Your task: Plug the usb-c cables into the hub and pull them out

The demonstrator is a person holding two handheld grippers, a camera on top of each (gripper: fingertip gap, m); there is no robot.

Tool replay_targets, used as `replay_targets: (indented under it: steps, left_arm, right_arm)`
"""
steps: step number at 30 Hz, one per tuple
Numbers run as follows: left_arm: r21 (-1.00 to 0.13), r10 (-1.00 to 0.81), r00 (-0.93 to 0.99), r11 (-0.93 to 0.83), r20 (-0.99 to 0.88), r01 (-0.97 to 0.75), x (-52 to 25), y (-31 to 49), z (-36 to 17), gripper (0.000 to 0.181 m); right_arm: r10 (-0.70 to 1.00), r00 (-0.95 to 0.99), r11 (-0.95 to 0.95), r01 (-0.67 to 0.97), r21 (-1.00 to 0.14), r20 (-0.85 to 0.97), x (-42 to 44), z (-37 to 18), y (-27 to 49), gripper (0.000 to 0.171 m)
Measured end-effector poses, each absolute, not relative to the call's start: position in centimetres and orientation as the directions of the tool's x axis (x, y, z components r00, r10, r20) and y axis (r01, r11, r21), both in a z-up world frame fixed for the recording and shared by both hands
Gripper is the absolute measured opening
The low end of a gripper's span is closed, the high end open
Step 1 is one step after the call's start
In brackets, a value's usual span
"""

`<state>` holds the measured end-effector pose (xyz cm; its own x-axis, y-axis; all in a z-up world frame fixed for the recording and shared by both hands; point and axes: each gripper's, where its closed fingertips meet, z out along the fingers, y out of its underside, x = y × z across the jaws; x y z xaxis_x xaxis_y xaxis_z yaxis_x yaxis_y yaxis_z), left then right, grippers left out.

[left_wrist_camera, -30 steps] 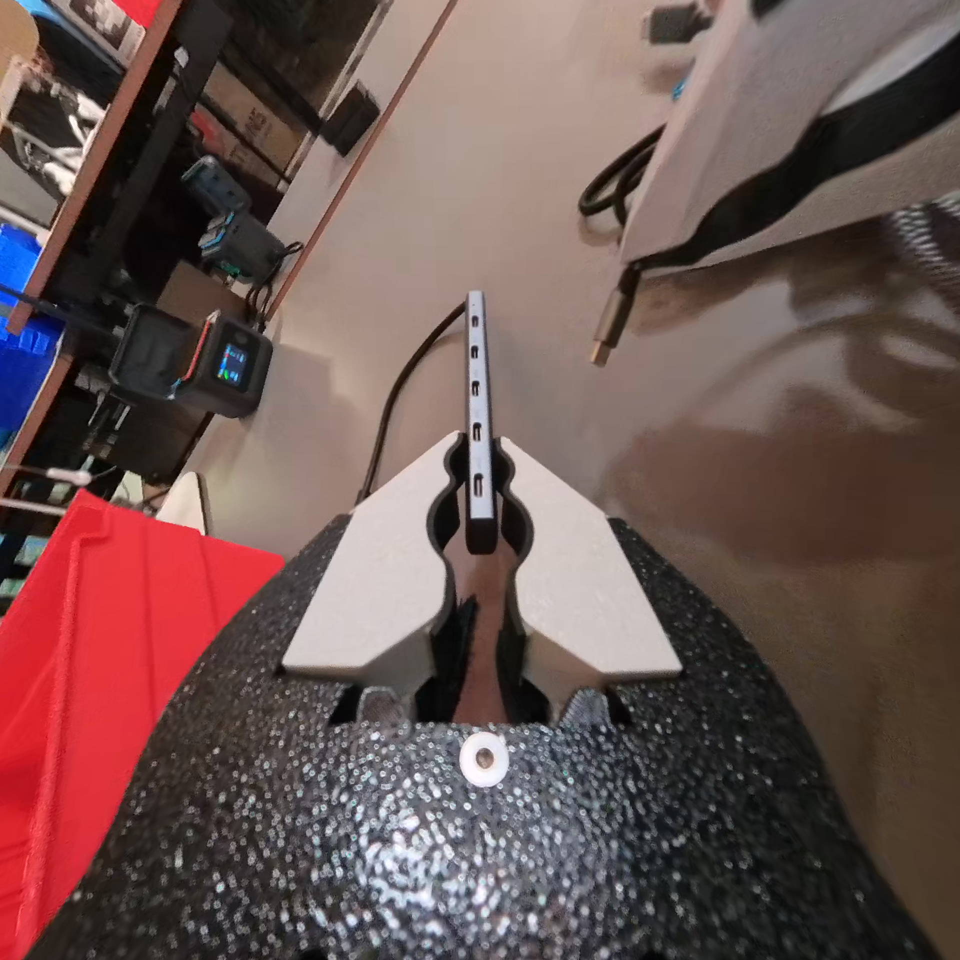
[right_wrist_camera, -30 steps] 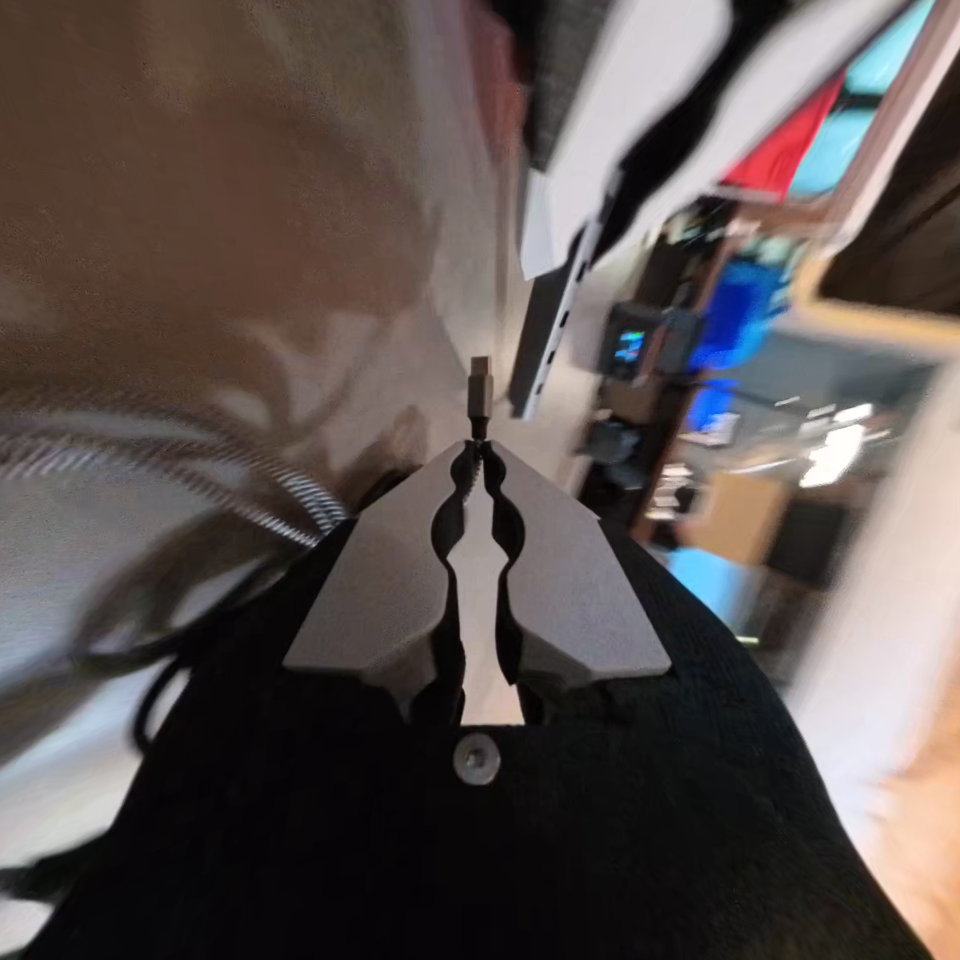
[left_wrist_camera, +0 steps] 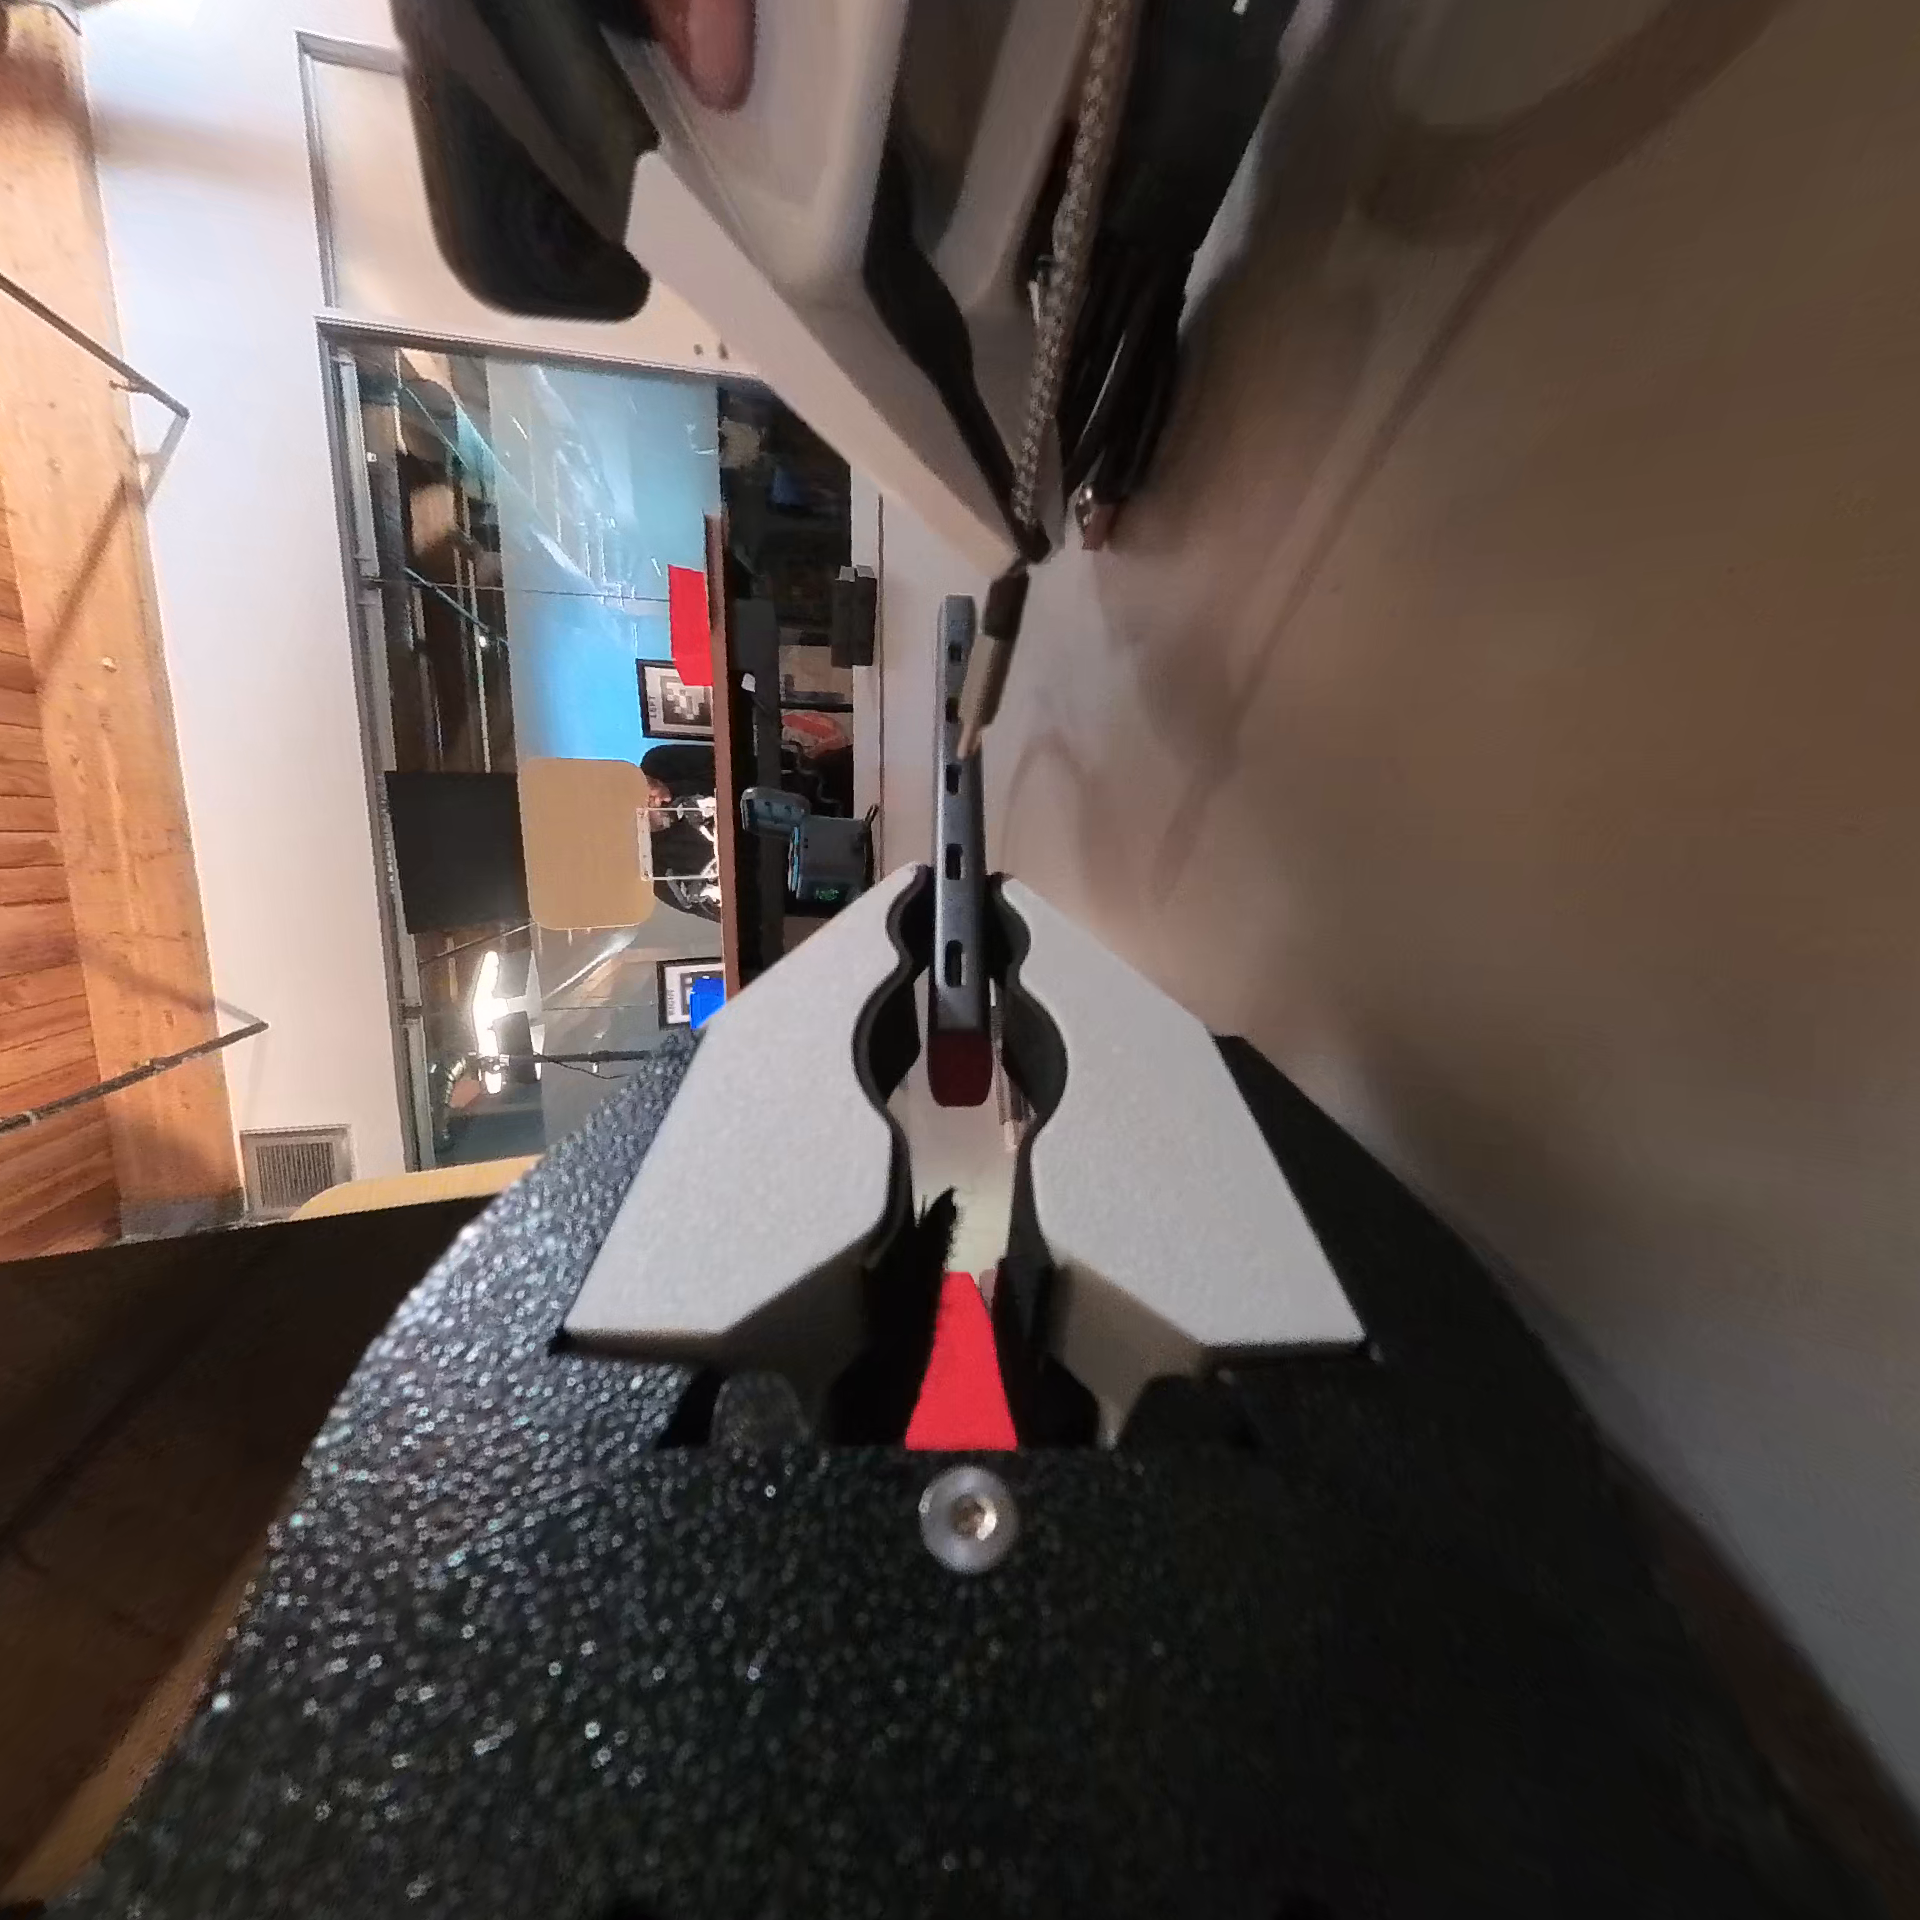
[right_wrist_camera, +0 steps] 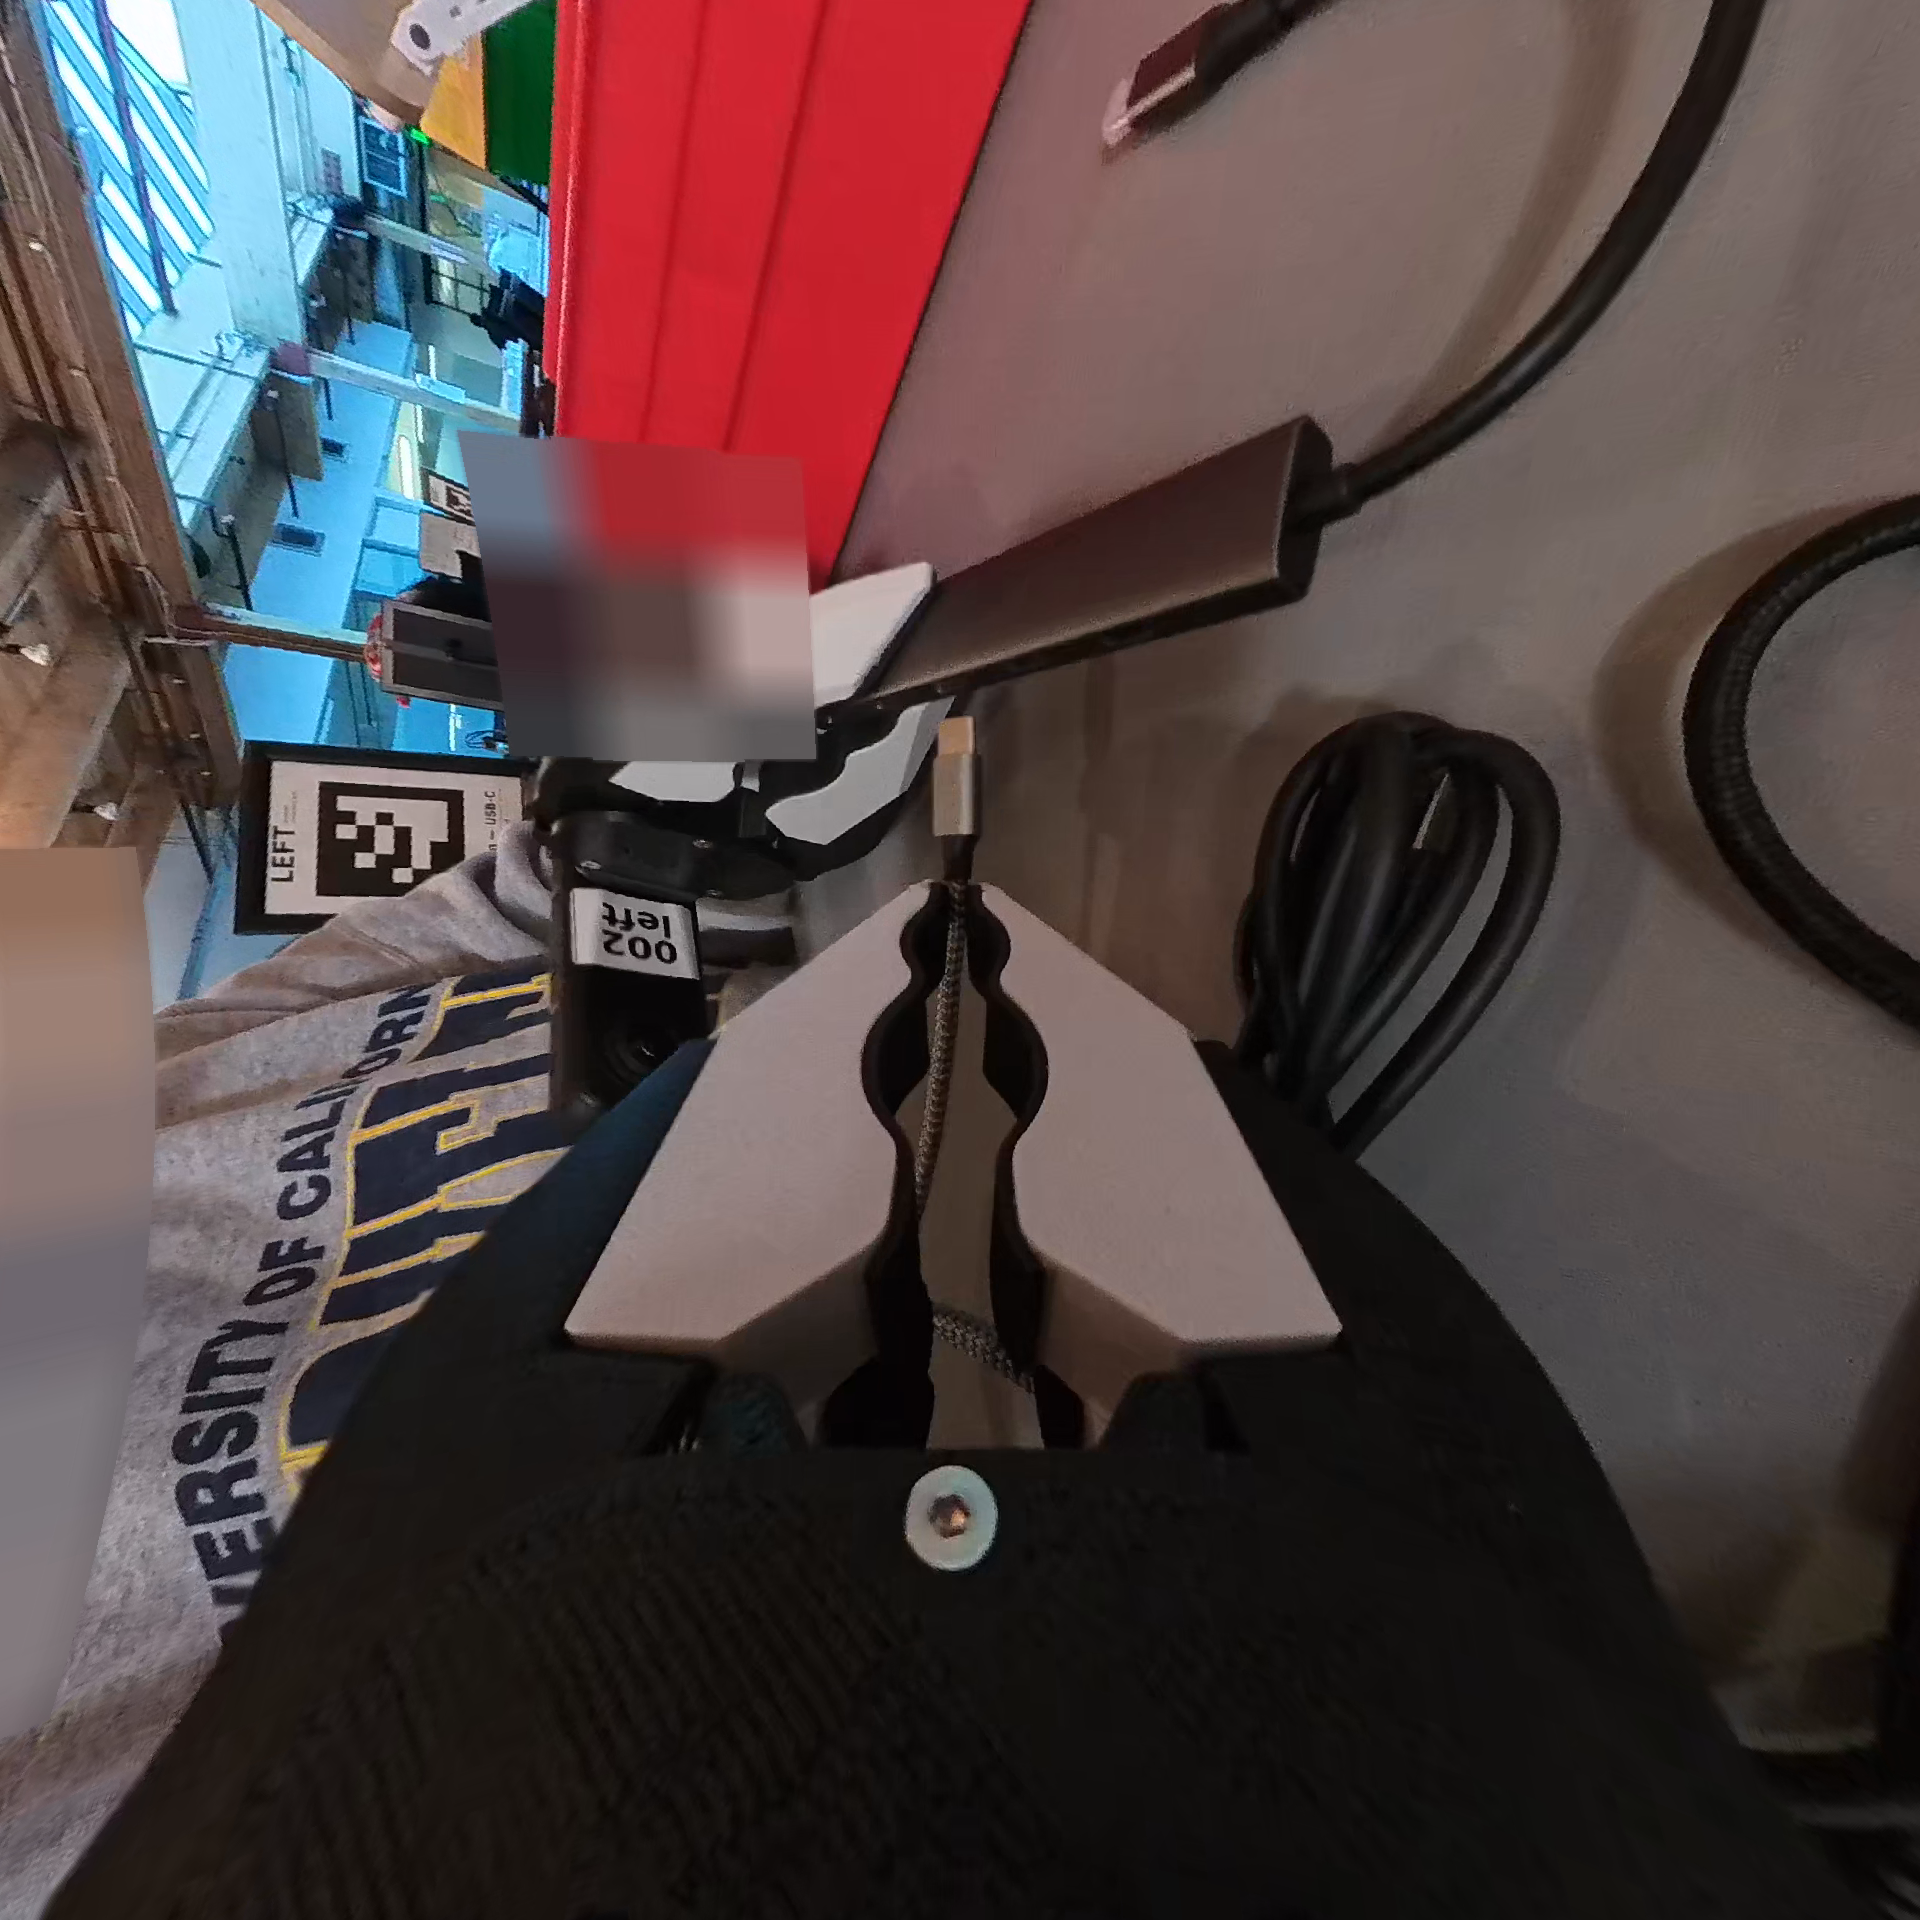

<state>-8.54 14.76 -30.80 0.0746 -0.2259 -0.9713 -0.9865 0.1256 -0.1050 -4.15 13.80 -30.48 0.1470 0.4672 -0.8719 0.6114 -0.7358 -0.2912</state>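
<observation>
My left gripper (left_wrist_camera: 956, 904) is shut on the near end of the slim grey USB hub (left_wrist_camera: 954, 790), whose row of ports faces the camera. My right gripper (right_wrist_camera: 951, 896) is shut on a braided cable just behind its silver USB-C plug (right_wrist_camera: 954, 779). The plug points at the port edge of the hub (right_wrist_camera: 1122, 561), with its tip right at that edge and nearly all of the plug outside. In the left wrist view the plug (left_wrist_camera: 985, 686) slants against the hub's port side below the right gripper (left_wrist_camera: 1039, 540). The left gripper (right_wrist_camera: 899, 686) holds the hub's left end.
A red bin (right_wrist_camera: 727, 260) stands behind the hub. The hub's own black cable (right_wrist_camera: 1558, 312) runs off to the upper right. A coiled black cable (right_wrist_camera: 1382, 904) and a braided loop (right_wrist_camera: 1766, 810) lie on the grey table (right_wrist_camera: 1558, 1247). A person's grey sweatshirt (right_wrist_camera: 312, 1143) is at the left. The gap from one gripper's tips to the other's is roughly 5 cm.
Both grippers have rolled and come together. The plug, which was well off to the hub's side, now sits with its tip at the hub's port edge. Both grips are unchanged.
</observation>
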Motion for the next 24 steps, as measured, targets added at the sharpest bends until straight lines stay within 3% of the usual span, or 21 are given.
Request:
replay_targets:
  steps: [12,20,24]
  left_arm:
    - [-0.068,-0.231,0.038,0.126,-0.972,-0.990,-8.30,15.03,-31.14,0.007]
    - [0.042,-0.210,-0.070,0.136,-0.975,-0.990,-8.11,14.79,-31.58,0.008]
    - [0.030,-0.222,-0.060,0.137,-0.973,-0.990,-8.13,14.78,-31.73,0.008]
  right_arm:
    - [0.526,0.175,-0.717,0.618,-0.323,-0.832,-4.35,-31.02,13.84,0.002]
    - [0.543,0.193,-0.699,0.643,-0.313,-0.817,-4.14,-31.37,13.71,0.002]
    - [0.534,0.191,-0.705,0.638,-0.309,-0.824,-4.17,-31.27,13.70,0.002]
